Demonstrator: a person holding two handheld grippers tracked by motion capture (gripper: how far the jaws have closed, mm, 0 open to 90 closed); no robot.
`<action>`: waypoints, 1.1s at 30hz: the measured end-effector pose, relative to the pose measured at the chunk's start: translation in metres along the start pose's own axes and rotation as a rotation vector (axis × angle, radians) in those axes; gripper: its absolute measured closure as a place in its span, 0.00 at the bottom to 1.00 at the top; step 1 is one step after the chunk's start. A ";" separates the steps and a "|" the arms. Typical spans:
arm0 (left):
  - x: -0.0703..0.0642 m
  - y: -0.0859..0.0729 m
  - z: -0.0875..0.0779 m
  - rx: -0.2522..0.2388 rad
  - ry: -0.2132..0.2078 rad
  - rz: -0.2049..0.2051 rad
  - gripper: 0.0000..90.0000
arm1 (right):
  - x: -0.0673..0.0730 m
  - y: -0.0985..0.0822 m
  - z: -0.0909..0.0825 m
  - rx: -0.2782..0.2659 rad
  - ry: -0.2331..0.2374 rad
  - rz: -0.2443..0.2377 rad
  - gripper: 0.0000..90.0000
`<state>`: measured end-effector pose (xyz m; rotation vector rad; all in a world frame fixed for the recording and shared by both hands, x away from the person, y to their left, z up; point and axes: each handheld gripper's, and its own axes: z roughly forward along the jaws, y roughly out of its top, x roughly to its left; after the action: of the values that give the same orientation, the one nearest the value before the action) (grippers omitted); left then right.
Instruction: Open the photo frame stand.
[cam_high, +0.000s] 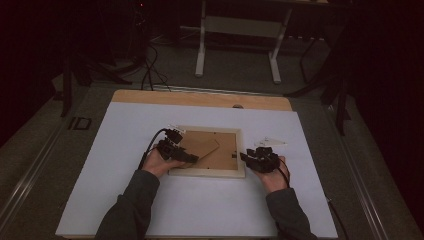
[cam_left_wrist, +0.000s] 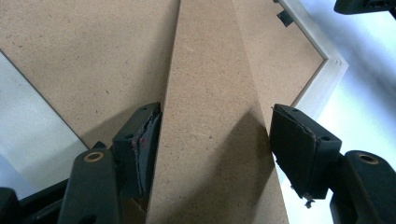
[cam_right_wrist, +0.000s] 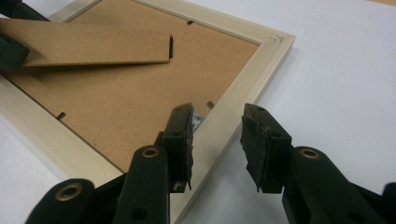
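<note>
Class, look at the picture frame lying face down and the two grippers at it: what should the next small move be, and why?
Probably close the right gripper on the frame's rim. Its jaws straddle that rim, open and not yet pressing, while the left gripper stands around the raised stand on the backing board. Pinning the frame first should keep it from sliding when the stand is worked.

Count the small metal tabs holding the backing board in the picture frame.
4 visible in the right gripper view: one near the top rail, one at the left rail, two by the right gripper: and. Others may be hidden.
</note>
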<state>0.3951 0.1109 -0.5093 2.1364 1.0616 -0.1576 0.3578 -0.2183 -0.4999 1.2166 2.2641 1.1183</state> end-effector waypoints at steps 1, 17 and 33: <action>-0.001 0.000 0.000 -0.001 0.008 0.007 0.40 | 0.000 0.000 0.000 0.001 0.000 -0.002 0.70; -0.009 0.001 -0.001 -0.009 0.060 0.103 0.44 | -0.003 0.005 0.011 0.024 0.012 0.004 0.70; -0.021 0.000 -0.003 -0.026 0.130 0.205 0.43 | -0.005 0.009 0.021 0.037 0.016 0.009 0.69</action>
<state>0.3802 0.0995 -0.4983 2.2404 0.9037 0.0923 0.3786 -0.2089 -0.5065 1.2375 2.3032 1.0977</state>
